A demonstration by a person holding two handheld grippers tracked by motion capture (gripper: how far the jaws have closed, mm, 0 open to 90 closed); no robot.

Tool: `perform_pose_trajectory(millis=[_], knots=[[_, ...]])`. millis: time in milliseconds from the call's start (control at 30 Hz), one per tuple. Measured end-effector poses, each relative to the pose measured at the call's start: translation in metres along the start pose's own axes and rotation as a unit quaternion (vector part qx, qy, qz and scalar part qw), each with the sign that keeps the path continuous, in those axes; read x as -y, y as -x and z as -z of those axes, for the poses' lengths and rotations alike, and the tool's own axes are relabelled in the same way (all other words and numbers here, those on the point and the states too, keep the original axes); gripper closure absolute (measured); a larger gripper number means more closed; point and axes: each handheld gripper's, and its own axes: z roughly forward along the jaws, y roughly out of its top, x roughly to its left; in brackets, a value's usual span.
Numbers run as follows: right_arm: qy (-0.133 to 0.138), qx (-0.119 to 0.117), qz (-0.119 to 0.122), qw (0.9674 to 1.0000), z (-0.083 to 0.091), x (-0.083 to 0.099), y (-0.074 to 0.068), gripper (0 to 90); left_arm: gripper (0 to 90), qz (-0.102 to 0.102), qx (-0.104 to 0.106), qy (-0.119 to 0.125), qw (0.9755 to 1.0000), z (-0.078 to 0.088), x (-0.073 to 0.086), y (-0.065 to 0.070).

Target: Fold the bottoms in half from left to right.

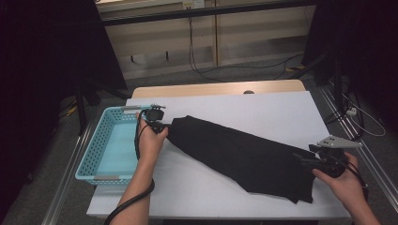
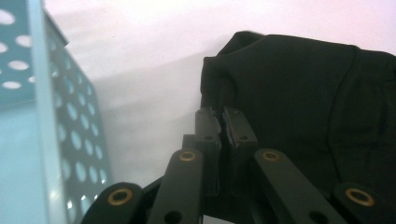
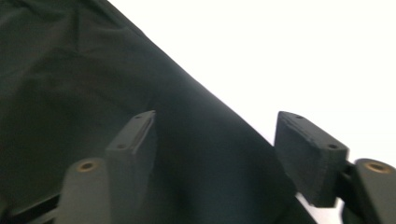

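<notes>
A long black folded cloth garment (image 1: pixel 244 154) lies slantwise across the white-covered tabletop (image 1: pixel 263 110), one end just beside the perforated light-blue plastic basket (image 1: pixel 110 140) at the left edge and the other end near the front right corner. The left hand-held gripper (image 1: pixel 165 127) has its jaws pinched together on the edge of the garment's left end, as its own view shows (image 2: pixel 223 122). The right hand-held gripper (image 1: pixel 304 160) sits at the garment's other end with its jaws spread apart, the dark cloth lying between and under them (image 3: pixel 212 154) and neither pad pressing on it.
</notes>
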Motion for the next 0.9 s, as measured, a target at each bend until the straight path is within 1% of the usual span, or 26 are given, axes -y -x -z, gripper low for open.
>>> perform_pose_trajectory(millis=[100, 167, 233, 300, 333, 400, 500, 567, 667, 700, 733, 767, 800, 833, 867, 900], knots=[[-0.006, 0.008, 0.000, 0.9999, 0.000, 0.002, 0.004, 37.9, 85.6, -0.005, 0.000, 0.004, 1.0000, -0.001, -0.001, 0.003], [-0.009, 0.015, 0.001, 0.9998, 0.001, 0.004, 0.007, 41.9, 85.6, -0.001, 0.007, 0.006, 1.0000, -0.002, -0.001, 0.004], [-0.012, 0.021, -0.005, 0.9997, 0.002, 0.005, 0.011, 45.1, 85.5, -0.002, 0.008, 0.009, 0.9999, -0.001, -0.002, 0.005], [-0.016, 0.029, -0.004, 0.9994, 0.002, 0.006, 0.015, 46.8, 85.5, -0.003, 0.012, 0.011, 0.9999, 0.000, -0.002, 0.006], [-0.019, 0.031, -0.005, 0.9993, 0.001, 0.007, 0.017, 48.2, 85.5, -0.006, 0.013, 0.011, 0.9998, 0.000, -0.002, 0.006], [-0.027, 0.034, -0.011, 0.9990, -0.002, 0.008, 0.020, 52.6, 85.5, -0.005, 0.014, 0.013, 0.9998, 0.001, -0.002, 0.006], [-0.038, 0.047, -0.013, 0.9981, -0.007, 0.010, 0.023, 54.7, 85.4, -0.008, 0.015, 0.014, 0.9997, 0.002, -0.002, 0.006], [-0.052, 0.052, -0.015, 0.9972, -0.011, 0.012, 0.026, 55.6, 85.5, -0.010, 0.017, 0.014, 0.9997, 0.001, -0.003, 0.007], [-0.062, 0.043, -0.023, 0.9969, -0.015, 0.015, 0.028, 58.5, 85.5, -0.010, 0.018, 0.016, 0.9997, 0.002, -0.003, 0.008], [-0.061, 0.039, -0.030, 0.9969, -0.014, 0.015, 0.028, 61.3, 85.4, -0.009, 0.019, 0.016, 0.9997, 0.002, -0.004, 0.008], [-0.063, 0.035, -0.032, 0.9969, -0.014, 0.015, 0.028, 65.3, 85.4, -0.009, 0.019, 0.016, 0.9996, 0.002, -0.004, 0.008], [-0.064, 0.024, -0.032, 0.9971, -0.014, 0.015, 0.029, 73.0, 85.4, -0.008, 0.020, 0.017, 0.9996, 0.002, -0.003, 0.008], [-0.067, 0.013, -0.033, 0.9971, -0.014, 0.015, 0.028, 78.6, 85.4, -0.008, 0.020, 0.017, 0.9996, 0.002, -0.003, 0.008], [-0.068, 0.009, -0.036, 0.9970, -0.014, 0.015, 0.028, 83.8, 85.4, -0.008, 0.020, 0.017, 0.9996, 0.002, -0.003, 0.008], [-0.070, -0.002, -0.037, 0.9969, -0.014, 0.014, 0.028, 87.6, 85.4, -0.008, 0.019, 0.018, 0.9996, 0.002, -0.003, 0.008], [-0.072, -0.003, -0.033, 0.9969, -0.015, 0.013, 0.028, 88.2, 85.4, -0.009, 0.018, 0.017, 0.9996, 0.002, -0.003, 0.009]])
